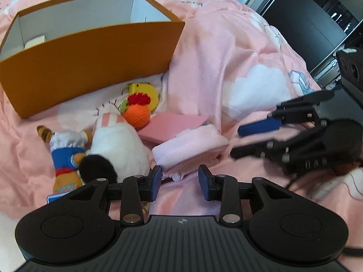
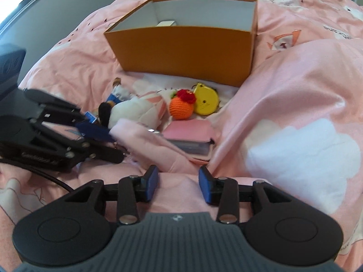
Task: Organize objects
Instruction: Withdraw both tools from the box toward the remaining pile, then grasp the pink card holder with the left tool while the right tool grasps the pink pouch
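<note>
Mostly unreadable writing: small dark print on the bedspread (image 2: 295, 104), upper right of the right view.
Box: orange box (image 1: 90, 63) upper left, white inside, a pale item in it.
Toys: crochet orange (image 1: 137, 113), yellow tag (image 1: 145, 90), white plush (image 1: 120, 145), pink wallet (image 1: 174, 124), pink cloth (image 1: 190, 147) below the box.
Left gripper (image 1: 180, 182): open, empty, just short of the cloth.
Right gripper (image 2: 179, 183): open, empty.
Room: dark window frames at the frame corners.

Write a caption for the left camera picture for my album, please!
Open left gripper reaching toward a pale pink pouch among toys, orange box behind.
</note>
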The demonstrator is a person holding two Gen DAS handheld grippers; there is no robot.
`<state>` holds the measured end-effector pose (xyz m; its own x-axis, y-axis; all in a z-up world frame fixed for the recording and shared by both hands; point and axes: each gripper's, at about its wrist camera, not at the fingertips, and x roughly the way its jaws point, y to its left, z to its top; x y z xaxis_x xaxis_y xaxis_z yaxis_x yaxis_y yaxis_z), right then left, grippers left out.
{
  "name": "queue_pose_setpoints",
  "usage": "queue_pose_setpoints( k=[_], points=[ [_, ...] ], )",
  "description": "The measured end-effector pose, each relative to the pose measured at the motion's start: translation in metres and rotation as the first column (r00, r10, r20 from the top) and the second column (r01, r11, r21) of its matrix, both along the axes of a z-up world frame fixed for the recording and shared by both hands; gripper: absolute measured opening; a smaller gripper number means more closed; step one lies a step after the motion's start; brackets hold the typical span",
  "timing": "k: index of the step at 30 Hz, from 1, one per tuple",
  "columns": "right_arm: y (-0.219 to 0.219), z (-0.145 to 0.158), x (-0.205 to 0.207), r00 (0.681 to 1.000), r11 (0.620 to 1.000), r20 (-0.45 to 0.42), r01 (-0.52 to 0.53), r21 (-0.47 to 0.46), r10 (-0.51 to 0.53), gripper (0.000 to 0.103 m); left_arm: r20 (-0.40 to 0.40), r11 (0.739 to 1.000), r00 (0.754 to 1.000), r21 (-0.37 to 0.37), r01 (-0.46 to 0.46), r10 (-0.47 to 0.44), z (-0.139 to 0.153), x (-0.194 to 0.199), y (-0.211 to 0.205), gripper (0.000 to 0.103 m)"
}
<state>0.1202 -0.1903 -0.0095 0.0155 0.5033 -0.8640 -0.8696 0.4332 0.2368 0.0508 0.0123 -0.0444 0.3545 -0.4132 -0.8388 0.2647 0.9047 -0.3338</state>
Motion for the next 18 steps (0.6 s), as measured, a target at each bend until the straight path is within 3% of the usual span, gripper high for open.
queue_pose_setpoints(
  k=[7,13,18],
  points=[
    [0.018,-0.015,-0.004,1.0,1.0,0.016,-0.023,-0.003,0.023,0.051,0.043,0.999,0.999,-0.02,-0.027,0.028,0.001,0.001,-0.002,0.039],
    [0.031,-0.031,-0.001,0.999,1.0,0.04,-0.008,-0.009,0.009,0.053,0.045,0.992,0.994,-0.09,-0.093,0.097,-0.002,0.008,0.007,0.039],
    [0.03,-0.033,0.008,0.999,0.998,0.002,0.043,0.043,-0.043,0.035,0.066,0.989,0.99,-0.091,-0.119,0.125,0.001,0.01,0.011,0.039]
  ],
)
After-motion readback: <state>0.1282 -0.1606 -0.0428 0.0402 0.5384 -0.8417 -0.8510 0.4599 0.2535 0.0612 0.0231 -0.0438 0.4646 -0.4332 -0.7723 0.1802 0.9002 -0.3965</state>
